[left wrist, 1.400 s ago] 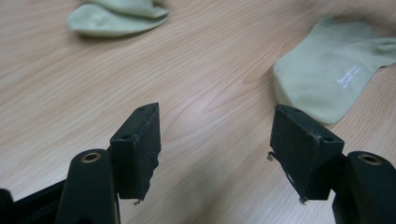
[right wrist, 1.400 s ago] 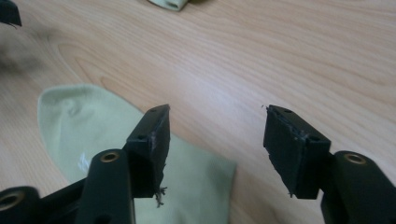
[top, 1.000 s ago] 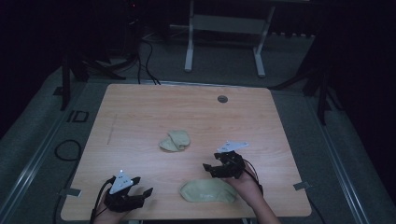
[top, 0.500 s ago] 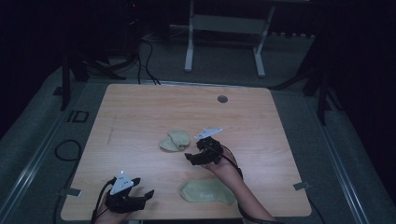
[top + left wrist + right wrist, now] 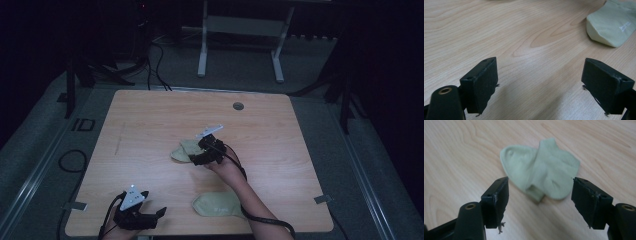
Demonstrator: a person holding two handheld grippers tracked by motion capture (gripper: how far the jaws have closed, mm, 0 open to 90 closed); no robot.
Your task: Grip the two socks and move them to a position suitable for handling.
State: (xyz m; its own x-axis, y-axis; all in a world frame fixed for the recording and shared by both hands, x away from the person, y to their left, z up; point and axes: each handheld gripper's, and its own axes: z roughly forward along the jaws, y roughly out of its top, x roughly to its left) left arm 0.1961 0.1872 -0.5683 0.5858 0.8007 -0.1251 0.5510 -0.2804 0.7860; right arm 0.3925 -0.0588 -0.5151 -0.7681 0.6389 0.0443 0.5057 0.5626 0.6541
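From above, the right gripper (image 5: 196, 159) covers part of the sock (image 5: 183, 151), near the middle of the table (image 5: 150, 120). Up close the sock (image 5: 541, 171) is pale green, soft and folded over, lying flat and slanting across the wood. Both the right and the left gripper (image 5: 539, 85) are open and hold nothing.

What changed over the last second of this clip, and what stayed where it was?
The right gripper moved from beside the flat sock at the near edge forward and leftward to the crumpled sock at mid-table; its jaws are open around it, nothing gripped. The left gripper stayed at the near left corner, open. Both socks lie where they were.
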